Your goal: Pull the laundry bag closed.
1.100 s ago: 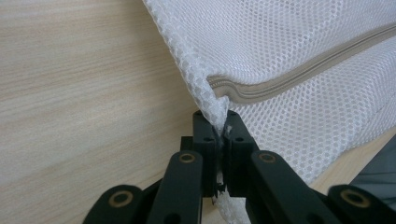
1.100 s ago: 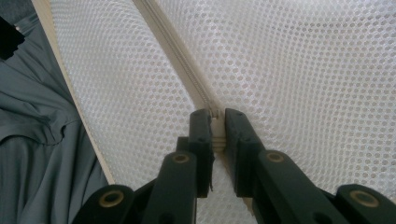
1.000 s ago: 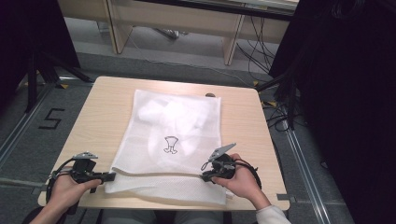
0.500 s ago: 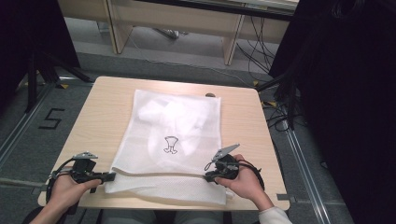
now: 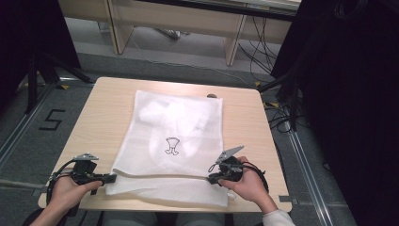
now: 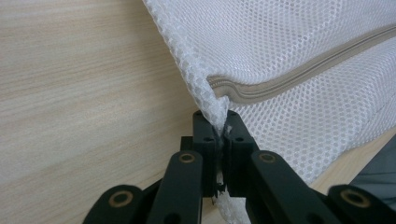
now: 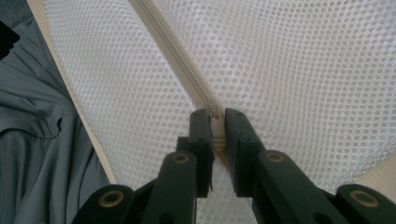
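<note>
White mesh bag zipper pinched between both jaws

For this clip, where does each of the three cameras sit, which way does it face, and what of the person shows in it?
High view: above the person's side, looking forward and down on the table; both hands enter from below, left gripper and right gripper at the mesh bag.
Left gripper view: rides the left gripper, looking along its jaws, shut on the bag's edge by the zipper.
Right gripper view: rides the right gripper, jaws closed on the zipper; grey clothing at left.
Shared: all show the bag and zipper.
</note>
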Tool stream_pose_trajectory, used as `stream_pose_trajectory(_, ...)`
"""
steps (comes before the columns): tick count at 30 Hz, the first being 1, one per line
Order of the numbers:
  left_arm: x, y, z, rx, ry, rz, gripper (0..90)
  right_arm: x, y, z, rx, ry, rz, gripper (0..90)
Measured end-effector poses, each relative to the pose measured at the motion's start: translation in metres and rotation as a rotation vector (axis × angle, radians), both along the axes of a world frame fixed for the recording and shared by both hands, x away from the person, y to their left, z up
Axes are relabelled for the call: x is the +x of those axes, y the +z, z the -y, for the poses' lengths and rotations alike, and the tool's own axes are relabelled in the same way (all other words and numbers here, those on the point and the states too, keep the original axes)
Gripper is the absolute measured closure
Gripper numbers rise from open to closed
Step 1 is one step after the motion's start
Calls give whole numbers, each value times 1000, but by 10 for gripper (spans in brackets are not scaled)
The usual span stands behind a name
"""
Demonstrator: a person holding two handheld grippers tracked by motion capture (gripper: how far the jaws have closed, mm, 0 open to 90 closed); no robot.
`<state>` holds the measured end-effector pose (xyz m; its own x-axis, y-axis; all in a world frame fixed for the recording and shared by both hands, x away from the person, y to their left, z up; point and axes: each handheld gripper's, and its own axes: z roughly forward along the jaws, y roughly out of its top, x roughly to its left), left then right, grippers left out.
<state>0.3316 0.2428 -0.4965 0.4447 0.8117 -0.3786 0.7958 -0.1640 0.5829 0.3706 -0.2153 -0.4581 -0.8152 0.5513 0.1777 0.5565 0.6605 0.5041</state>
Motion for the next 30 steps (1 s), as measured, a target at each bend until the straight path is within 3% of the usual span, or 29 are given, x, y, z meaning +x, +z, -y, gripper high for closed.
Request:
stream_pose_trajectory(3, 0, 1, -2, 11, -25, -2, 854, 0, -1, 1, 14, -7, -7, 824)
stream_pose_trajectory(6, 0, 0, 0, 5, 5, 2, 854, 0, 0, 2, 8, -6, 0, 824)
stream_pose_trajectory(9, 0, 1, -2, 14, -31, -3, 854, -1, 0, 3, 3, -16, -2, 824)
stream_pose_trajectory(11, 0, 0, 0, 3, 3, 0, 854, -1, 0, 4, 8, -11, -13, 824)
stream_pose_trajectory(19, 0, 0, 0, 2, 3, -1, 854, -1, 0, 6, 10, -11, -12, 825)
stream_pose_trajectory(21, 0, 0, 0, 1, 3, -1, 854, 1, -2, 7, 22, 20, 5, 824)
stream_pose_trajectory(30, 0, 0, 0, 4, 6, -1, 854, 0, -3, 13, 22, 8, -3, 824)
